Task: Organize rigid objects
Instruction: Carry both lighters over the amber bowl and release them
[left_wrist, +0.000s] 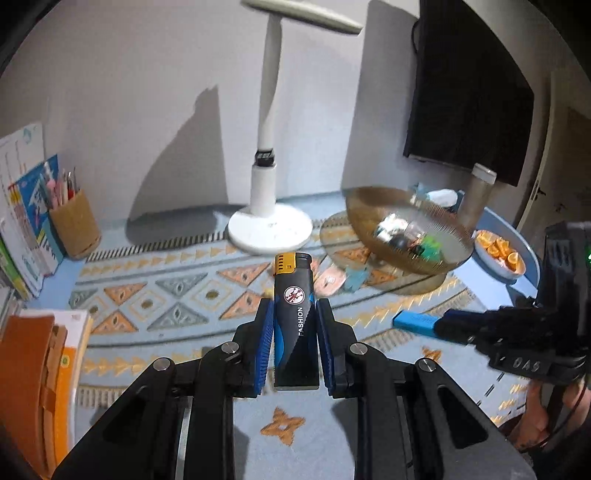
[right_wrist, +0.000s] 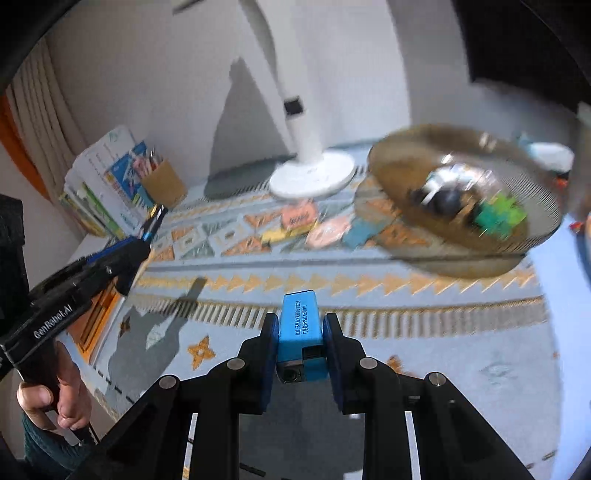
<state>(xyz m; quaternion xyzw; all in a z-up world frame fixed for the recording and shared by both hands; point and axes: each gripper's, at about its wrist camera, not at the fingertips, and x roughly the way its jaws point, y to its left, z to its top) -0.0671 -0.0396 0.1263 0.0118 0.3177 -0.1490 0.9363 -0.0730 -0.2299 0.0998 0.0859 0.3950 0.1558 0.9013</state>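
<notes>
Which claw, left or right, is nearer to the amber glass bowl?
Right, by a little. The right claw, shut on the blue block, sits just in front of the amber glass bowl. The left claw, holding the lighter, is further off to the bowl's left.

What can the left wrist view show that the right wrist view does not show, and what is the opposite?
Only the left wrist view shows the dish of orange slices, the lamp head and the print on the black lighter in the left gripper. Only the right wrist view shows the printed text on the blue lighter held by the right gripper. Both show the gold bowl, pencil cup and patterned mat.
</notes>
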